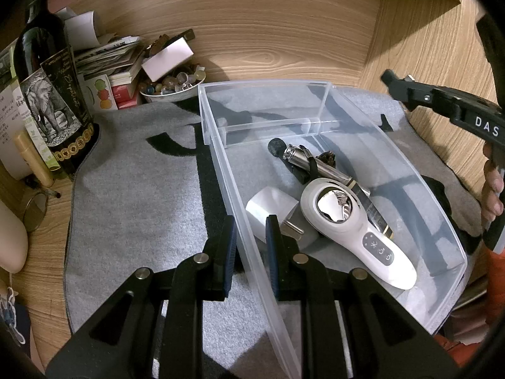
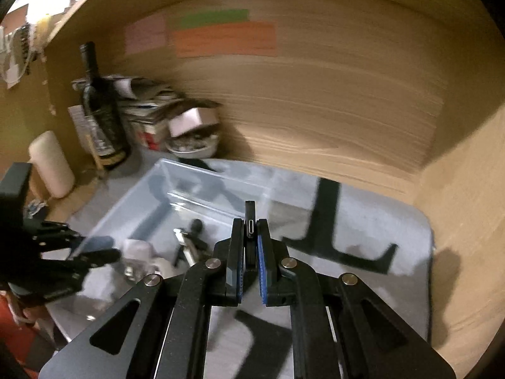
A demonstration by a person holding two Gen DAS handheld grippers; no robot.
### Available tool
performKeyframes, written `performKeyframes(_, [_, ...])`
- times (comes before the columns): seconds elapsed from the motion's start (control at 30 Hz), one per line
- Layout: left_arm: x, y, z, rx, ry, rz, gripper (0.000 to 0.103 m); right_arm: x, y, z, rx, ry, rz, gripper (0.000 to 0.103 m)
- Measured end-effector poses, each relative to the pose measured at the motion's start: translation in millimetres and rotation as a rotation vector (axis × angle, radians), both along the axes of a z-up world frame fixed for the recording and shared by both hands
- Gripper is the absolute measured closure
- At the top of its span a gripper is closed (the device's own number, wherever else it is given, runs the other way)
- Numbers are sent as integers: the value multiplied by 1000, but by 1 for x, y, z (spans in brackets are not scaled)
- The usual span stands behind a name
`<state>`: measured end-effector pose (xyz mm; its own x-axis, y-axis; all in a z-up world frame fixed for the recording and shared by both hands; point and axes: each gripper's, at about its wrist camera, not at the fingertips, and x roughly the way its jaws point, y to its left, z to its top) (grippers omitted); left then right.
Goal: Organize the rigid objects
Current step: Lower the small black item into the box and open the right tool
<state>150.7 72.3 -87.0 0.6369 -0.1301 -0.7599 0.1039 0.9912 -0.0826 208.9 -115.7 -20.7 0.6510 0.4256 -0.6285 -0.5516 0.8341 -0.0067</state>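
A clear plastic bin (image 1: 328, 107) lies on a grey mat. Inside it are a white handheld device (image 1: 356, 227), a silver cylinder (image 1: 315, 164), a white roll (image 1: 271, 211) and some small dark pieces. My left gripper (image 1: 250, 235) is shut on the bin's near left wall, one finger inside and one outside. My right gripper (image 2: 250, 225) is shut on a thin black gadget (image 2: 250, 211) with a small port on its end, held in the air above the mat, right of the bin (image 2: 195, 183). From the left wrist view the right gripper (image 1: 391, 79) hangs beyond the bin's right side.
A dark wine bottle (image 1: 53, 94), a pile of papers and boxes (image 1: 107, 60) and a bowl of small stones (image 1: 173, 87) crowd the back left corner. Wooden walls (image 1: 284, 31) close in the back and right. The grey mat (image 1: 135, 189) has black letters on it.
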Motion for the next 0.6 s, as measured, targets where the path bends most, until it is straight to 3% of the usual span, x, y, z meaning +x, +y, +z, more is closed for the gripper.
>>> performKeyframes(0.6, [0, 0, 0, 1, 0, 1, 86, 8, 58, -49, -108, 151, 117, 96])
